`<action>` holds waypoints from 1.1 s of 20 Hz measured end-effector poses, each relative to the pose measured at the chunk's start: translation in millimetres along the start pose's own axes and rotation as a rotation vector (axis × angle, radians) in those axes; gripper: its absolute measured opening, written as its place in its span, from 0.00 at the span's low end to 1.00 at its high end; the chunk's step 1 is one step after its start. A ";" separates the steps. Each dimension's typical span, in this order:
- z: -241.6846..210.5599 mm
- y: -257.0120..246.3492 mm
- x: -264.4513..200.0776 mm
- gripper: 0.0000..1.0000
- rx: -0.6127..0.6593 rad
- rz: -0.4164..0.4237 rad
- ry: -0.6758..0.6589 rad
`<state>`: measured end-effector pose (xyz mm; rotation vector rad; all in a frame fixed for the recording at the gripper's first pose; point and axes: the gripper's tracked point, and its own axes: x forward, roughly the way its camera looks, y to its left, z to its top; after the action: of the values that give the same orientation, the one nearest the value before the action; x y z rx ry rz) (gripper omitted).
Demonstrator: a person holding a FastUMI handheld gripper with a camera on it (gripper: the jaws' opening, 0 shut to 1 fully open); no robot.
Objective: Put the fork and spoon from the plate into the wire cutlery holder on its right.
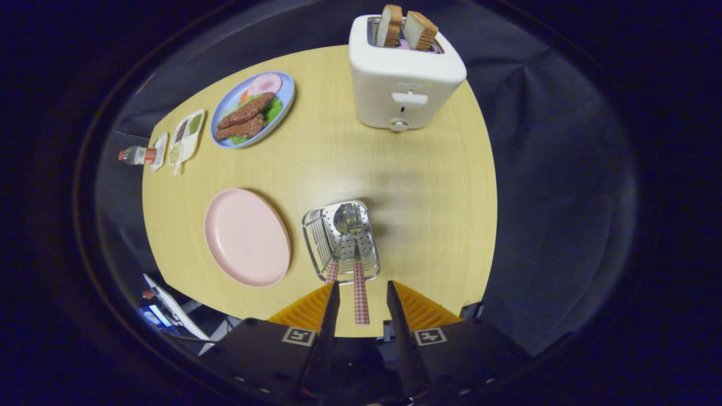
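Pale wood-grain tabletop (417,186) is sitting against dark cloth on all sides, edges curving off at far left, near side and right.

Far left edge: a small bottle (135,155) is lying on its side, half overhanging the edge, touching a narrow white divided tray (187,138) holding seeds or grains. Just right of that, a blue oval plate (285,90) is carrying browned meat slices, greens and a pink slice.

Near-left: pink plate (246,237), matte, round, smooth, is lying bare, close to the near edge. Clutter I can't identify is showing below that edge.

Just right of it, nearly touching: wire cutlery holder (340,239), shiny metal, wire sides plus a perforated panel. Spoon (342,223) and fork (356,248) are both resting inside it, metal heads down in the basket, red-checked handles sticking out toward the tongs. Fork handle is reaching into the gap between the tongs' fingers.

Tongs (359,296) are hovering above the near edge, fingers parted moderately, ribbed inner pads, touching neither handle as far as I can tell.

Centre-right is open wood, plenty of room. Far right end: white glossy toaster (403,79), rounded corners, two bread slices standing up in its slots.
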<state>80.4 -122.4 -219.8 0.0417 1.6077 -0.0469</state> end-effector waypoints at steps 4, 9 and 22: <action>20.5 9.1 -21.9 0.81 -0.015 0.034 -0.193; 40.7 18.1 -62.3 0.98 -0.020 0.075 -0.516; -32.2 58.6 -197.9 0.97 -0.023 0.183 -1.239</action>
<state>59.0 -61.7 -21.1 0.1151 0.3618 0.0785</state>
